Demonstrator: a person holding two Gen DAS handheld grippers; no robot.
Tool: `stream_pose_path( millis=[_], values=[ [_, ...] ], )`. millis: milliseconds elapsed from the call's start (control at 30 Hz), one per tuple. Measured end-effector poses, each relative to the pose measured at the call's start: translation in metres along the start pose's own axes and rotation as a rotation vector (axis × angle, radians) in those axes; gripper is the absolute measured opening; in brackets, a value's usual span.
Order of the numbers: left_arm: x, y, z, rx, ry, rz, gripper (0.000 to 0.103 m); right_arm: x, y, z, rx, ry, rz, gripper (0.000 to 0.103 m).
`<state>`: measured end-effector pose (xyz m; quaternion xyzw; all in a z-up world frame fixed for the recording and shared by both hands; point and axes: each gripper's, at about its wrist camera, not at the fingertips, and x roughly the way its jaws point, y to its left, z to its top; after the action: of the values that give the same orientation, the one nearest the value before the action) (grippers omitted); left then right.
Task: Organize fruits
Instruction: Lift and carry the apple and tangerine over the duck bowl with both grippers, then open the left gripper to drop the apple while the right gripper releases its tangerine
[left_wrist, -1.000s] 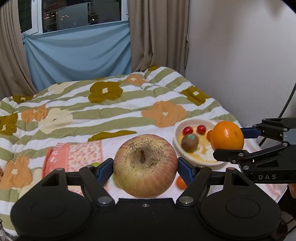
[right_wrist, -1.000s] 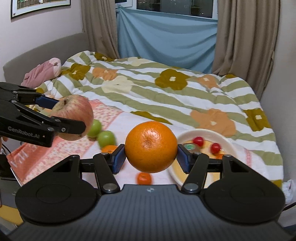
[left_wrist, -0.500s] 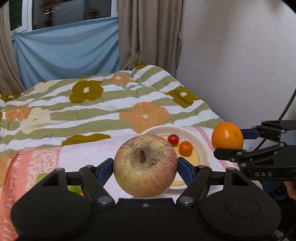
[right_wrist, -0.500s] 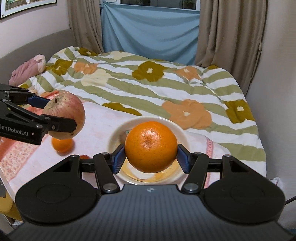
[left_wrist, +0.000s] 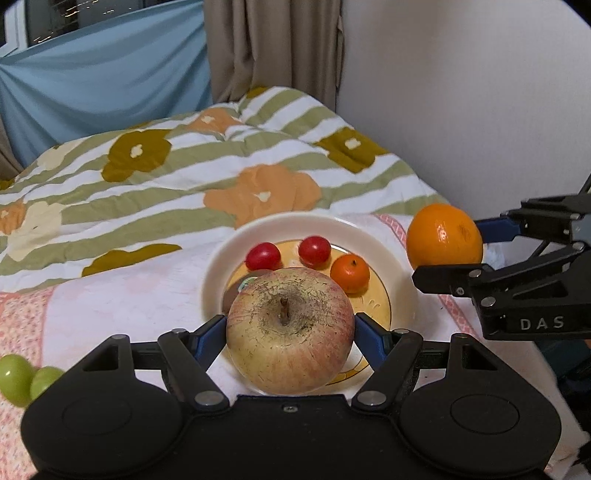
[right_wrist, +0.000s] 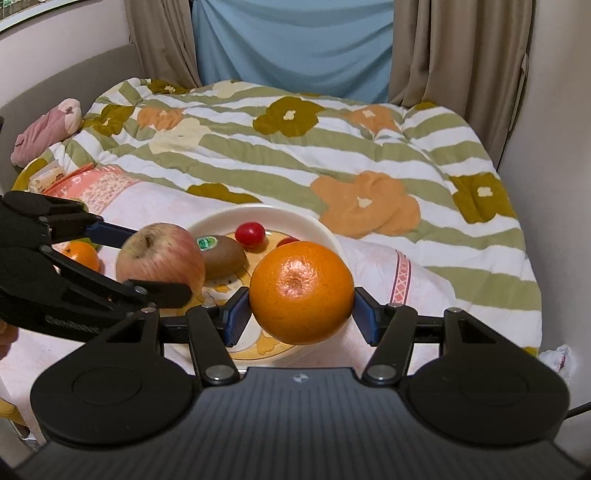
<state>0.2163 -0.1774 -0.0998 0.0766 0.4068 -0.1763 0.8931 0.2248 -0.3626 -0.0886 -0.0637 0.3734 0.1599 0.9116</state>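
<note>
Both fruits are being carried to the white plate (left_wrist: 404, 280), which sits on a pink cloth (left_wrist: 122, 295) at the near edge of the bed (right_wrist: 332, 147). The left hand-held gripper (left_wrist: 290, 328) pinches the apple (left_wrist: 290, 328) between its blue pads, over the plate's near rim; the right hand-held gripper (right_wrist: 300, 293) pinches the orange (right_wrist: 300, 293) at the plate's right edge. Judging by this, the step is placing, and next each fruit wants lowering into a free spot clear of the two cherry tomatoes (left_wrist: 263, 256) and small tangerine (left_wrist: 349, 273) before the pads let go. The right wrist view shows the stickered kiwi (right_wrist: 225, 256) and a loose tangerine (right_wrist: 82, 254) left of the plate; the left wrist view alone shows green grapes (left_wrist: 16, 376) lower left.
</note>
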Motion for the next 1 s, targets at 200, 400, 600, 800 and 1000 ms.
stream_pose_path(
  millis=[200, 400, 600, 800, 1000],
  values=[
    [0.021, -0.013, -0.002, 0.074, 0.02, 0.036, 0.078, 0.016, -0.009, -0.003, 0.013, 0.024, 0.005, 0.074],
    [0.029, -0.019, -0.006, 0.11, 0.045, 0.05, 0.078, 0.022, -0.011, -0.005, 0.034, 0.03, 0.009, 0.074],
    [0.029, -0.019, -0.01, 0.104, 0.056, 0.046, 0.078, 0.023, -0.009, -0.002, 0.028, 0.03, 0.012, 0.074],
    [0.009, -0.015, -0.006, 0.096, 0.007, 0.063, 0.088, 0.022, -0.006, -0.002, 0.021, 0.028, 0.021, 0.074],
    [-0.006, -0.006, -0.009, 0.063, 0.004, 0.072, 0.088, 0.025, 0.0, -0.001, -0.008, 0.04, 0.047, 0.074]
  ],
)
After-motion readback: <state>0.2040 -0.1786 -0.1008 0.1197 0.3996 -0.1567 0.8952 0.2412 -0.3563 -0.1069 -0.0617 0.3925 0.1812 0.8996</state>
